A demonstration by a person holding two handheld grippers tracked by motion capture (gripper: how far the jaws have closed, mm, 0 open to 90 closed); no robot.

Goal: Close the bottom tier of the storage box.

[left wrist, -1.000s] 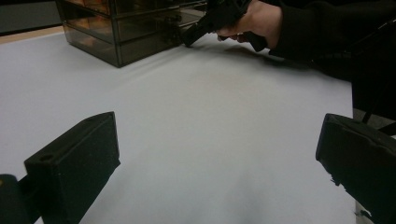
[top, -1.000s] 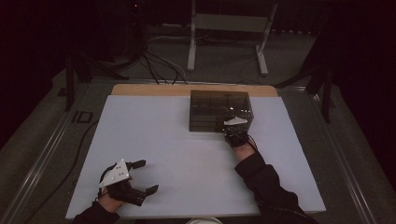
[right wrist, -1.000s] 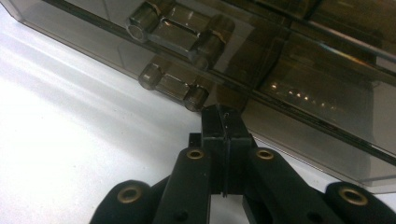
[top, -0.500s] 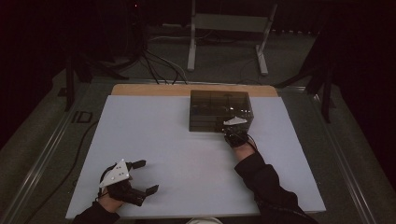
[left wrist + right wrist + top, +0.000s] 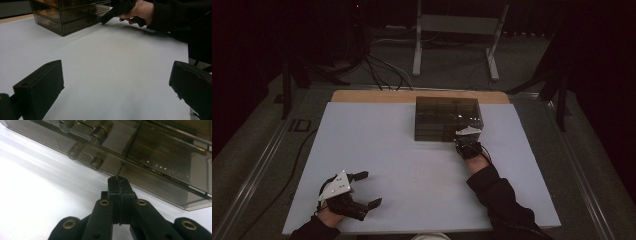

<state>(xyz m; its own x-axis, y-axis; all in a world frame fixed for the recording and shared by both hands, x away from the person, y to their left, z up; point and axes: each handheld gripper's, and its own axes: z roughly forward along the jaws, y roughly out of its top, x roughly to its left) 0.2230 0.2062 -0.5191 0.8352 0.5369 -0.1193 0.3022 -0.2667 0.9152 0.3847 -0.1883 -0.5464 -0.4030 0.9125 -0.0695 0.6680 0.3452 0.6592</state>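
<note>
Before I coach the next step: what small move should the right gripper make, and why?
Probably open the jaws. The right gripper is shut on nothing, its tips by the bottom front edge of the smoky transparent plastic drawer box, beside a drawer handle it could grasp.

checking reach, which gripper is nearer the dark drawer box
Right. The right gripper sits at the drawer box's near front edge; the left gripper rests far off, near the table's front left corner.
</note>
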